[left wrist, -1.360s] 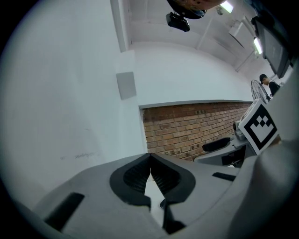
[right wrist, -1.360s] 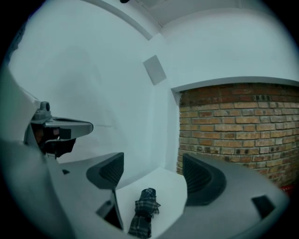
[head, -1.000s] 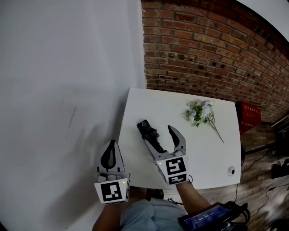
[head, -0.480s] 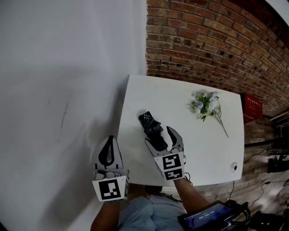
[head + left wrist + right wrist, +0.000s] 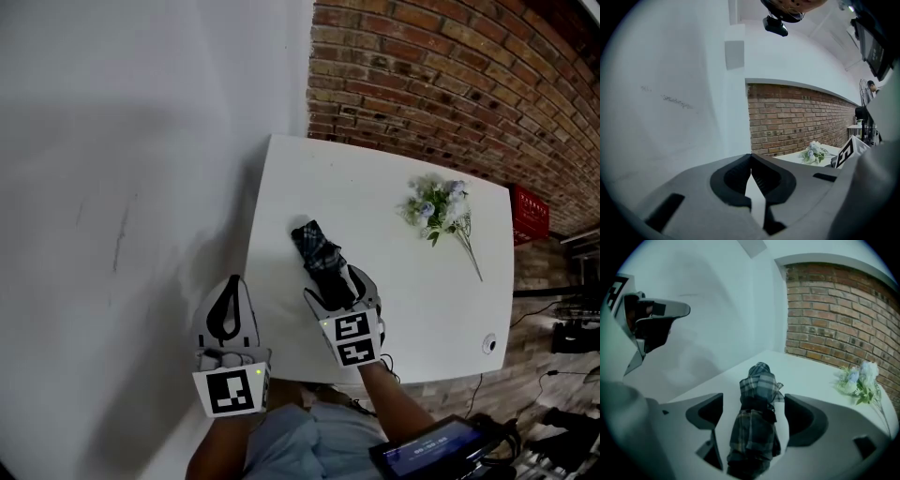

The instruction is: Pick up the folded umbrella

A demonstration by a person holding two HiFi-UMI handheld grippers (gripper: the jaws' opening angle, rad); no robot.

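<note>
The folded umbrella, dark plaid fabric with a strap round its middle, lies on the white table near the left edge. My right gripper is open with one jaw on each side of the umbrella's near half. In the right gripper view the umbrella fills the middle of the right gripper, with a small gap to each jaw. My left gripper is shut and empty, held off the table's left side, and it points at the white wall.
A bunch of pale artificial flowers lies at the table's far right, also seen in the right gripper view. A brick wall stands behind the table and a white wall to its left. A small round object sits near the front right corner.
My right gripper has slid forward along the umbrella, so its jaws now flank the umbrella's near half and stand closer together. The left gripper has stayed put.
</note>
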